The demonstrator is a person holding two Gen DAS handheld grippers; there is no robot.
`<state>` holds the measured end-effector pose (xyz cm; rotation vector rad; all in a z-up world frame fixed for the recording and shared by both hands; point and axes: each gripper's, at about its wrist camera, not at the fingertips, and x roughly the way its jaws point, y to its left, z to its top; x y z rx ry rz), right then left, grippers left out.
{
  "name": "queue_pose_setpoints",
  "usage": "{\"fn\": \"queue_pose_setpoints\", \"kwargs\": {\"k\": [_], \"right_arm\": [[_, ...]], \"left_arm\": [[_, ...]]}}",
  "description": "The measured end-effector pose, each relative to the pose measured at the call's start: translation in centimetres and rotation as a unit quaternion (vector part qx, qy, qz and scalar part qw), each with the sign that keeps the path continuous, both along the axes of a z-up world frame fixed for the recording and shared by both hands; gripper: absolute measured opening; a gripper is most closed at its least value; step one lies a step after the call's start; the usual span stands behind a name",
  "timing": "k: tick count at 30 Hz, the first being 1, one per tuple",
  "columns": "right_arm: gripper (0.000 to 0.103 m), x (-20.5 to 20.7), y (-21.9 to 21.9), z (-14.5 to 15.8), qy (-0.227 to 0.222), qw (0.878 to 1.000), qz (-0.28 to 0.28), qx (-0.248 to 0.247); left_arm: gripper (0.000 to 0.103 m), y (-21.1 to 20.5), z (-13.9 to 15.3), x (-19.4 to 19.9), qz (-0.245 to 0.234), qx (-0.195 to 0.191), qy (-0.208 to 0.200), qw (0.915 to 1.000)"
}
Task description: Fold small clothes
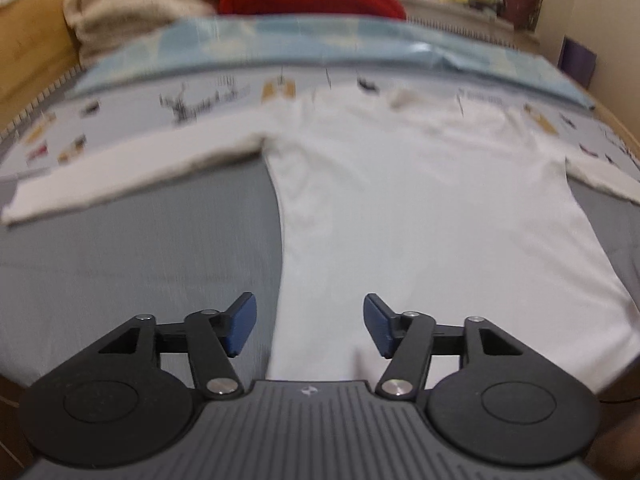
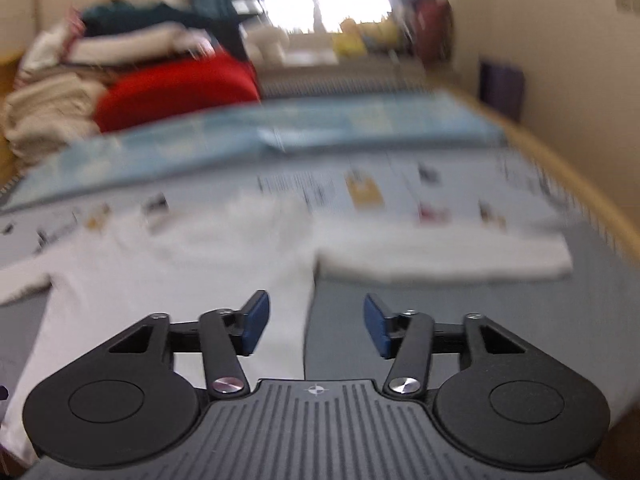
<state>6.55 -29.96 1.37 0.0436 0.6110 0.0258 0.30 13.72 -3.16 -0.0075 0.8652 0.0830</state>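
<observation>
Beyond both pairs of fingers, a bed (image 1: 140, 264) carries a white shirt (image 1: 420, 208) spread flat, sleeves out, unfolded. Left gripper (image 1: 310, 326) and right gripper (image 2: 316, 326) stand released, empty; all folding remains.

Nothing here can be read. The printed sheet (image 1: 224, 100) across the upper middle of the left view carries small pictures and lines of print, all smeared by blur. In the right view the same sheet (image 2: 360, 188) shows a block of text at centre, equally illegible.
</observation>
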Motion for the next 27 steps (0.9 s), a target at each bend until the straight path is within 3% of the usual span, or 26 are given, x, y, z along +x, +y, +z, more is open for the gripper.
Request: {"fn": "queue_pose_setpoints", "kwargs": {"k": [4,8,11,13,14,15,17,20,22,23,27], "right_arm": [[0.059,-0.1,-0.4,-0.2,-0.041,0.999,-0.007,-0.006],[0.057,0.9,-0.4,-0.8,-0.019,0.998,-0.042,0.043],[0.057,1.1,0.7,-2.2,-0.006,0.999,-0.033,0.028],[0.057,1.5,1.7,-3.0,-0.002,1.0,-0.025,0.014],[0.057,1.9,2.0,-3.2,0.005,1.0,-0.023,0.015],[0.057,1.8,2.1,-3.1,0.003,1.0,-0.023,0.02],[0.057,2.5,2.3,-3.3,0.003,0.999,-0.025,0.025],[0.05,3.4,2.2,-3.7,0.015,0.999,-0.034,0.038],[0.033,3.7,2.2,-3.9,0.019,0.998,-0.039,0.049],[0.03,3.9,2.2,-4.0,0.021,0.998,-0.039,0.053],[0.027,4.7,3.0,-4.3,0.028,0.997,-0.035,0.058]], "left_arm": [[0.077,-0.5,0.9,0.1,0.014,0.008,-0.038,0.9991],[0.078,-0.1,1.9,1.1,0.034,-0.004,-0.045,0.9984],[0.076,1.7,3.5,2.5,0.053,-0.044,-0.047,0.9965],[0.066,2.9,4.4,4.1,0.059,-0.059,-0.041,0.9957],[0.054,3.7,4.8,5.3,0.06,-0.068,-0.036,0.9952],[0.036,4.4,5.1,6.3,0.059,-0.078,-0.034,0.9946],[0.016,6.2,5.7,8.9,0.064,-0.095,-0.033,0.9929],[0.013,9.6,5.9,12.3,0.088,-0.089,-0.049,0.991],[0.013,12.6,5.2,14.0,0.118,-0.084,-0.057,0.9878],[0.013,14.5,4.5,14.6,0.138,-0.083,-0.062,0.9851],[0.014,21.1,0.8,14.4,0.207,-0.083,-0.055,0.9732]]}}
